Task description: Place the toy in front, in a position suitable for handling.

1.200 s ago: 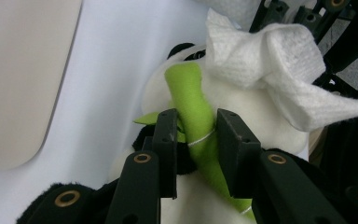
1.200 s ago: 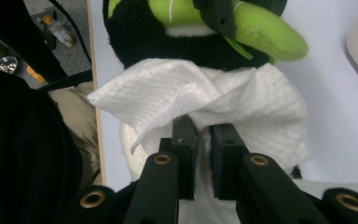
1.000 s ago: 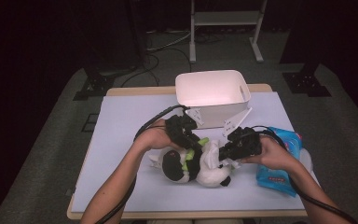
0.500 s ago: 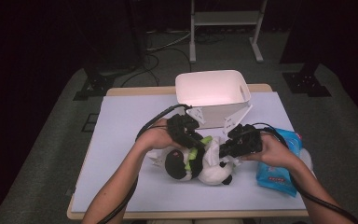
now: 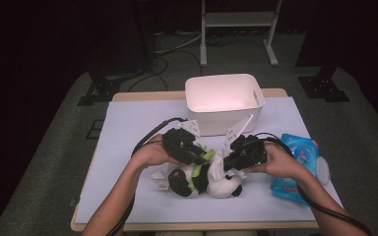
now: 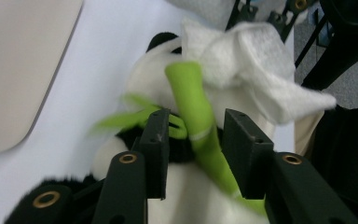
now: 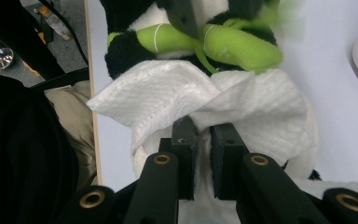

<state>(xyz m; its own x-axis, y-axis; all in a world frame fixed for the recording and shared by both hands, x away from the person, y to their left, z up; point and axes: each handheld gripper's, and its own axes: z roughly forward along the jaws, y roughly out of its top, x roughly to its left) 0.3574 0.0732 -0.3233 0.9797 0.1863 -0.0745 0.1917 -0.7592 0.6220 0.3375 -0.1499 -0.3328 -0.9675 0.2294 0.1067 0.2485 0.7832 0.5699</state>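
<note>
Panda toy (image 5: 204, 179) lying on the table (image 5: 128, 132), near the white bin (image 5: 224, 101).
My right gripper (image 7: 204, 135) is pinching a white cloth (image 7: 177, 93) on it; my left gripper (image 6: 193, 135) has just been opening, jaws loosely straddling the green stalk (image 6: 193, 107).

One panda plush (image 5: 204, 179). One green stalk (image 6: 196, 116). One white tissue (image 7: 200, 105). One white bin (image 5: 224, 101). One blue packet (image 5: 295, 169), right of frame. Two grippers: left (image 5: 203, 156), right (image 5: 228, 165). One counter (image 5: 128, 128).
</note>
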